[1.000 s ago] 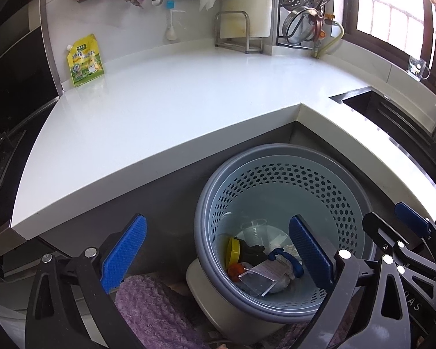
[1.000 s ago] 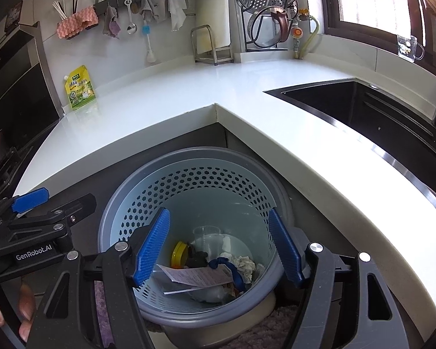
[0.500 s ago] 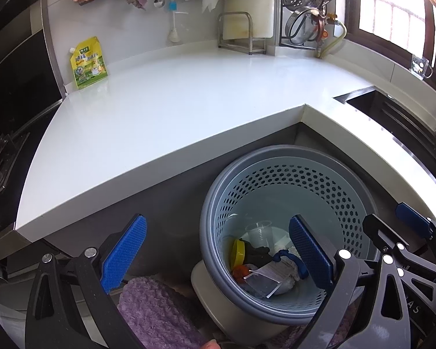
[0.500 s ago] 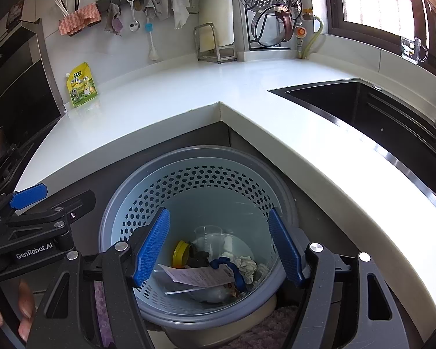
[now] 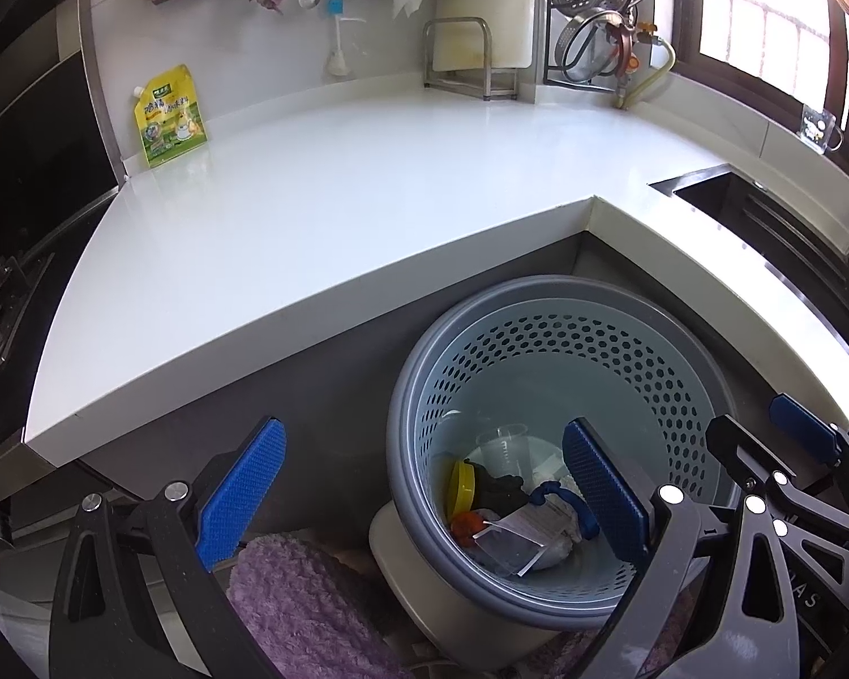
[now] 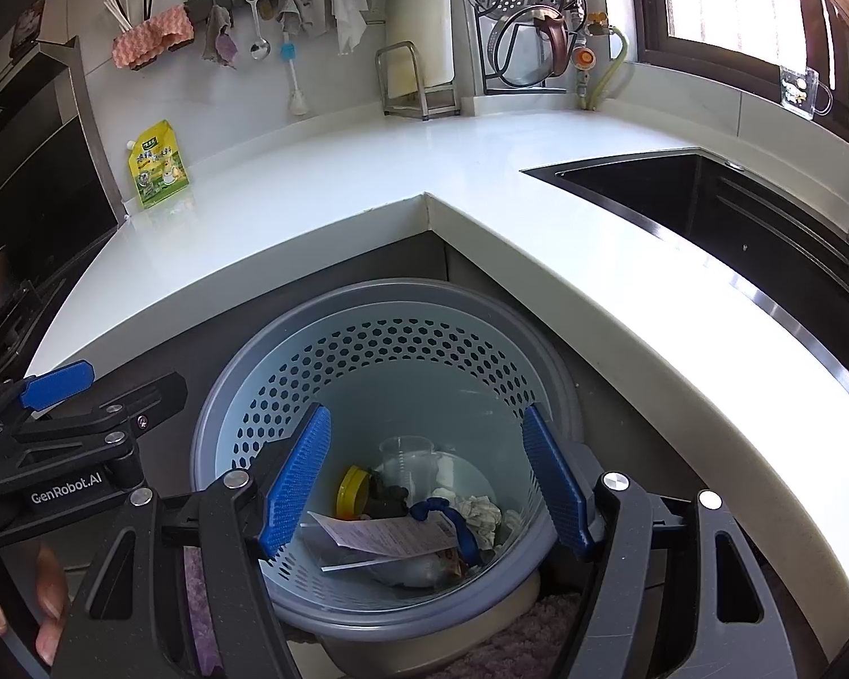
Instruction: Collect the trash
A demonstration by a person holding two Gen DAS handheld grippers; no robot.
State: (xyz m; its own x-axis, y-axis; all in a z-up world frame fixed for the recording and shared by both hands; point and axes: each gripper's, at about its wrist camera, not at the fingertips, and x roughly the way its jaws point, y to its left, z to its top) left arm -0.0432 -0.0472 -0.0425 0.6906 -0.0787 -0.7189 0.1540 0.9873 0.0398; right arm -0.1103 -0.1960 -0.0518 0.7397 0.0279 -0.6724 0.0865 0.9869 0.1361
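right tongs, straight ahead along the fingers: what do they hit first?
Likely the trash pile in the basket: the right tongs stand open and empty, aimed at the receipt on top. Depth unclear.

The trash basket (image 6: 368, 339) is the landmark. Its near rim and base are hidden behind the right claw (image 6: 424, 475) and its black frame. Inside it, a printed slip (image 6: 390, 534) covers whatever lies beneath, and its print is too small to read. A dark lump beside the yellow lid (image 6: 352, 489) cannot be identified. Below the basket, a purple mat (image 5: 305, 605) runs off the bottom edge. Left of it, fingertips (image 6: 48, 611) are cut by the frame.
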